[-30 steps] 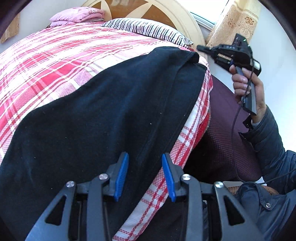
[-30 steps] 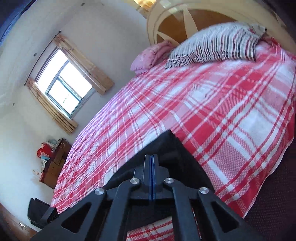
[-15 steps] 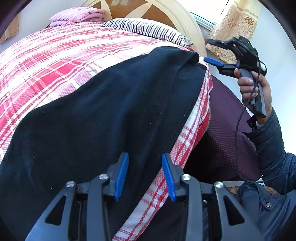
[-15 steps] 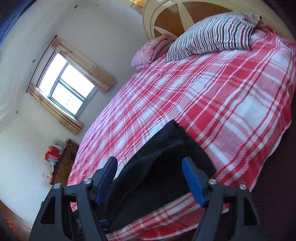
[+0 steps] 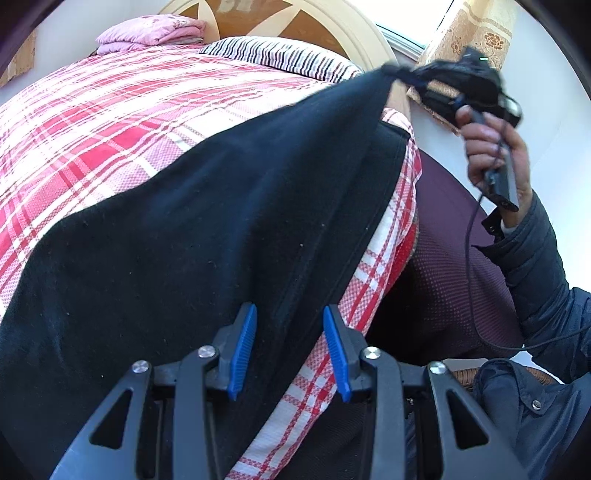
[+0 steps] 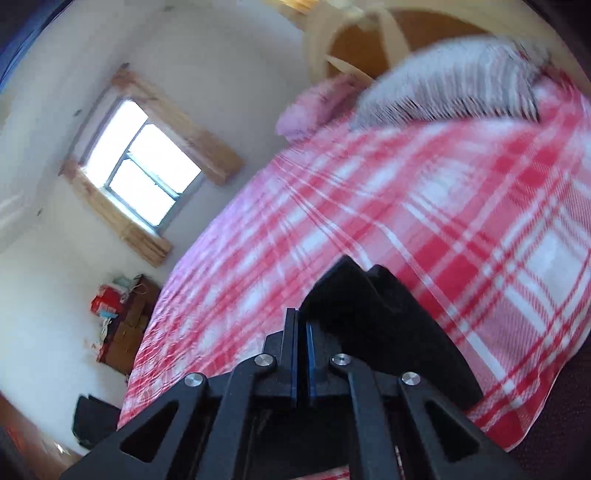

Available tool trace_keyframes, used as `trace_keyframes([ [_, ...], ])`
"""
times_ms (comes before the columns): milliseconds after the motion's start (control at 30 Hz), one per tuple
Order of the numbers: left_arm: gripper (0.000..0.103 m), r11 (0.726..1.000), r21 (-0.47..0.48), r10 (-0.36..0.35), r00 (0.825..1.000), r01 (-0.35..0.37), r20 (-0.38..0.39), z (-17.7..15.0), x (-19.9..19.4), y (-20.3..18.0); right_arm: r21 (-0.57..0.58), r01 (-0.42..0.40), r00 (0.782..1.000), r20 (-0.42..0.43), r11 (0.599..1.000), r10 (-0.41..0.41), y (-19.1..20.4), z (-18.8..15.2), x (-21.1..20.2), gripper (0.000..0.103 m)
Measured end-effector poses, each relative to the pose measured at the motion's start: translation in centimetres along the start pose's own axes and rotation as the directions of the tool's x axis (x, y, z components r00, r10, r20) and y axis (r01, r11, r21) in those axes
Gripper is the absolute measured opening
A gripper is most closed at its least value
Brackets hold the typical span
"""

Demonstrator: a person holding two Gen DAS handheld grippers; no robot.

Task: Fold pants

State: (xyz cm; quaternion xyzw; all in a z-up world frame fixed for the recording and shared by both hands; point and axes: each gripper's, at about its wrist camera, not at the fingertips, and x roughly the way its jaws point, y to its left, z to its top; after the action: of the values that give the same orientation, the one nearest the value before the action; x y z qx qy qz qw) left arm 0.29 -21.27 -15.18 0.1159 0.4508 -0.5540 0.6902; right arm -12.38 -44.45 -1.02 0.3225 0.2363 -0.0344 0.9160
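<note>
Dark navy pants [image 5: 192, 229] lie spread across the red and white plaid bed [image 5: 92, 122], reaching its right edge. My left gripper [image 5: 290, 347] is open, its blue pads just above the pants' near edge, holding nothing. My right gripper [image 5: 400, 75] is shut on the far corner of the pants and holds it lifted off the bed. In the right wrist view the right gripper [image 6: 301, 354] has its jaws closed, with the dark cloth [image 6: 373, 321] bunched beside them.
A striped pillow [image 5: 280, 61] and a folded pink blanket [image 5: 147, 35] lie at the headboard [image 5: 295, 22]. A dark maroon floor [image 5: 447, 266] runs beside the bed. The person's dark jacket sleeve [image 5: 539, 273] is at right. A window [image 6: 142, 173] is on the far wall.
The right gripper opened half a second ago, then shut on the pants' far corner and lifted it. The left gripper has stayed open in place.
</note>
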Motion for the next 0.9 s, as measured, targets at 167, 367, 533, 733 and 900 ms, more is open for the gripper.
trace_keyframes([
  [167,0.040,1.000,-0.012,-0.017,1.000,0.017,0.002,0.0,0.0,0.4,-0.103,0.083,0.996,-0.015,0.991,-0.085,0.1,-1.8,-1.2,0.003],
  [367,0.040,1.000,0.020,-0.006,1.000,0.007,-0.015,0.1,0.1,0.1,-0.028,0.114,0.989,-0.089,0.993,-0.116,-4.8,-4.1,-1.8,0.004],
  [533,0.040,0.996,0.080,0.035,0.999,-0.033,-0.033,0.3,0.0,-0.9,-0.047,0.138,0.988,-0.062,0.989,-0.141,-4.8,-3.9,-1.9,0.007],
  [733,0.040,0.977,0.181,0.121,0.992,-0.113,-0.035,-0.2,0.2,-2.2,-0.044,0.152,0.985,-0.075,0.987,-0.155,-5.3,-4.2,-0.5,0.007],
  [900,0.028,0.974,0.174,0.151,0.988,-0.143,-0.030,0.0,-0.2,-1.9,-0.103,0.169,0.982,-0.068,0.980,-0.177,-4.2,-4.6,0.0,0.007],
])
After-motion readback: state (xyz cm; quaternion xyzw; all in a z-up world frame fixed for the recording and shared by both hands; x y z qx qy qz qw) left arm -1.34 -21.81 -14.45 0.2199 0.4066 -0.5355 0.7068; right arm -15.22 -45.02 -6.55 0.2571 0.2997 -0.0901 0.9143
